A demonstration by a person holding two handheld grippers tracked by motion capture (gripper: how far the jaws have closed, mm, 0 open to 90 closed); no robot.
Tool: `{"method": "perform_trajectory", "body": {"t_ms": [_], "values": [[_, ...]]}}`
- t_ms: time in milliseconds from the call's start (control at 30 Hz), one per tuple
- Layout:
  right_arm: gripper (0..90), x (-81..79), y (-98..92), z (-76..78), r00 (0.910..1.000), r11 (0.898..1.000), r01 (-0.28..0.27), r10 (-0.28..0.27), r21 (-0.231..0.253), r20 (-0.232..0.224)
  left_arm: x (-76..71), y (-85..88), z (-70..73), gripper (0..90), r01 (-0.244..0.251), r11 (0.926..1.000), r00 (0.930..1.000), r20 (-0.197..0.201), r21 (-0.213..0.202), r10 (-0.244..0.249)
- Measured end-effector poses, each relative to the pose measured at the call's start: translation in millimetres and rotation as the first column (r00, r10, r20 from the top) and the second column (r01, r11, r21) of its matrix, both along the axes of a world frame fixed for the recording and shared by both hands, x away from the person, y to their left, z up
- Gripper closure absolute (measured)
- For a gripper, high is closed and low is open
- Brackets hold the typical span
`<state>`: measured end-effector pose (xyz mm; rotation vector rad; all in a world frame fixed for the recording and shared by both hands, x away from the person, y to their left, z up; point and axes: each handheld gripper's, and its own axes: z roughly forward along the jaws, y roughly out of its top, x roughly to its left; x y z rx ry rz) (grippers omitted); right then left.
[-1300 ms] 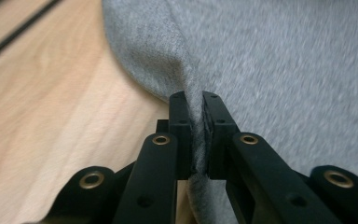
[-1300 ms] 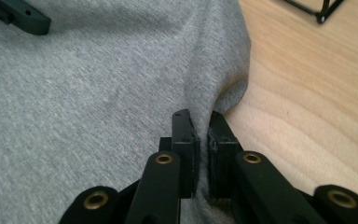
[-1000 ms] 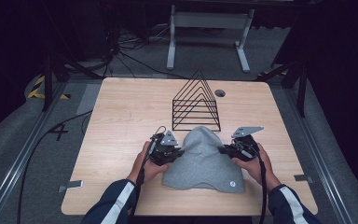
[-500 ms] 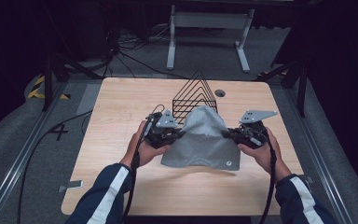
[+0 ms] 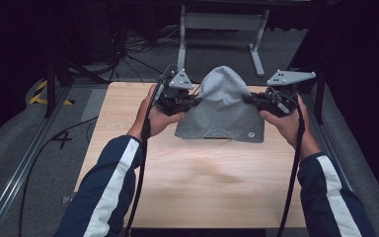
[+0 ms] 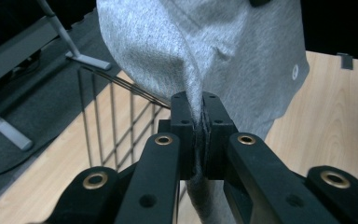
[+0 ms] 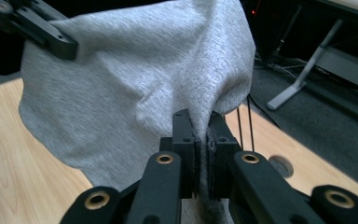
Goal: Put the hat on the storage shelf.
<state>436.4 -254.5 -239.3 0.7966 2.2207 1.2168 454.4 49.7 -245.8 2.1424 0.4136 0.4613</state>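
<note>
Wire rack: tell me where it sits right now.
In the left gripper view, the wire rack stands on the table, behind the grey cloth.

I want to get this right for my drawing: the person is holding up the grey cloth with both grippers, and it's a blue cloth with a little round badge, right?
Nearly. The cloth is grey, not blue, as the high view shows. The rest holds: the left gripper and the right gripper both pinch it, and it has a little round badge near one corner.

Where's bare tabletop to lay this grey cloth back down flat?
The near half of the table, between the forearms, is bare wood, as is the left strip. The far edge is crowded: the wire rack stands behind the grey cloth.
</note>
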Motion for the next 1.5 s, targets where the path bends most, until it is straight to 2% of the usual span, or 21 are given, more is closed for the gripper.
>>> {"method": "perform_trajectory", "body": {"t_ms": [67,167,300,367,400,433,500,533,567,633,733,767,833,900,1033,1100,1167,1233,1300,1333,1500], "values": [[84.6,6.1,0.5,9.9,0.9999,1.000,0.006,-0.006,0.004,0.013,8.1,0.3,9.6,85.8,-0.010,0.9999,0.9999,0.005,-0.010,0.010],[84.6,13.7,-1.1,24.4,0.9995,0.999,0.012,-0.013,0.041,0.030,15.9,1.9,22.0,85.8,-0.017,0.9994,0.9998,0.007,-0.030,0.017],[84.7,24.4,-2.3,40.1,0.9981,0.999,0.028,-0.030,0.042,0.053,24.0,1.0,39.5,85.8,-0.042,0.9975,0.9990,0.014,-0.057,0.043],[84.6,30.8,-3.2,48.2,0.9966,0.998,0.042,-0.045,0.046,0.068,26.3,-1.0,48.2,85.8,-0.056,0.9968,0.9977,0.036,-0.058,0.058],[84.6,30.8,-3.2,48.2,0.9966,0.998,0.042,-0.045,0.046,0.068,26.3,-1.0,48.2,85.8,-0.056,0.9968,0.9977,0.036,-0.058,0.058],[84.6,37.1,-2.9,55.3,0.9955,0.997,0.053,-0.057,0.056,0.076,29.2,-2.1,56.3,85.8,-0.067,0.9956,0.9965,0.045,-0.065,0.070],[84.6,41.5,-1.1,60.6,0.9942,0.997,0.061,-0.065,0.055,0.085,34.1,-1.8,61.3,85.8,-0.078,0.9940,0.9957,0.043,-0.077,0.082],[84.6,41.5,-1.1,60.6,0.9942,0.997,0.061,-0.065,0.055,0.085,34.1,-1.8,61.3,85.8,-0.078,0.9940,0.9957,0.043,-0.077,0.082],[84.6,45.6,1.2,64.4,0.9923,0.996,0.072,-0.076,0.046,0.098,40.1,-1.2,61.9,85.8,-0.089,0.9919,0.9950,0.037,-0.091,0.092],[84.6,48.6,3.2,66.5,0.9914,0.997,0.073,-0.076,0.040,0.106,46.3,-1.4,58.5,85.8,-0.098,0.9913,0.9945,0.028,-0.088,0.101],[84.6,53.2,6.1,66.7,0.9912,0.996,0.083,-0.086,0.032,0.100,51.3,-0.2,54.2,85.8,-0.115,0.9885,0.9927,0.024,-0.097,0.118],[84.6,54.8,6.8,66.4,0.9912,0.996,0.083,-0.086,0.032,0.101,55.1,1.7,50.6,85.8,-0.115,0.9858,0.9932,0.006,-0.123,0.116],[84.6,59.9,8.6,64.2,0.9918,0.996,0.080,-0.083,0.031,0.098,58.4,3.0,45.3,85.8,-0.125,0.9835,0.9921,-0.007,-0.131,0.125],[84.6,63.2,11.2,60.8,0.9923,0.996,0.082,-0.084,0.023,0.091,62.1,4.3,38.2,85.8,-0.127,0.9845,0.9919,-0.012,-0.122,0.126],[84.6,68.8,13.8,53.6,0.9933,0.996,0.083,-0.085,0.021,0.079,66.9,5.5,27.3,85.8,-0.132,0.9800,0.9910,-0.042,-0.149,0.127],[84.6,69.0,14.7,50.5,0.9948,0.997,0.071,-0.073,0.031,0.071,67.2,6.2,24.3,85.8,-0.134,0.9836,0.9909,-0.023,-0.120,0.132],[84.6,68.6,16.6,48.5,0.9946,0.998,0.066,-0.068,0.023,0.079,68.7,8.2,22.5,85.8,-0.142,0.9822,0.9898,-0.031,-0.123,0.139],[84.6,69.9,18.8,47.4,0.9939,0.997,0.074,-0.076,0.017,0.081,70.7,10.9,23.8,85.8,-0.156,0.9787,0.9877,-0.025,-0.133,0.154],[84.6,72.3,19.5,47.7,0.9930,0.997,0.078,-0.080,0.031,0.087,72.0,10.6,26.5,85.8,-0.168,0.9750,0.9857,-0.016,-0.145,0.168],[84.6,73.6,19.9,48.1,0.9929,0.996,0.079,-0.082,0.041,0.086,73.2,10.8,28.0,85.8,-0.169,0.9761,0.9855,-0.010,-0.136,0.169],[84.6,80.0,21.4,48.4,0.9906,0.994,0.095,-0.100,0.051,0.093,78.0,8.7,28.6,85.7,-0.204,0.9687,0.9788,-0.013,-0.141,0.204]]}}
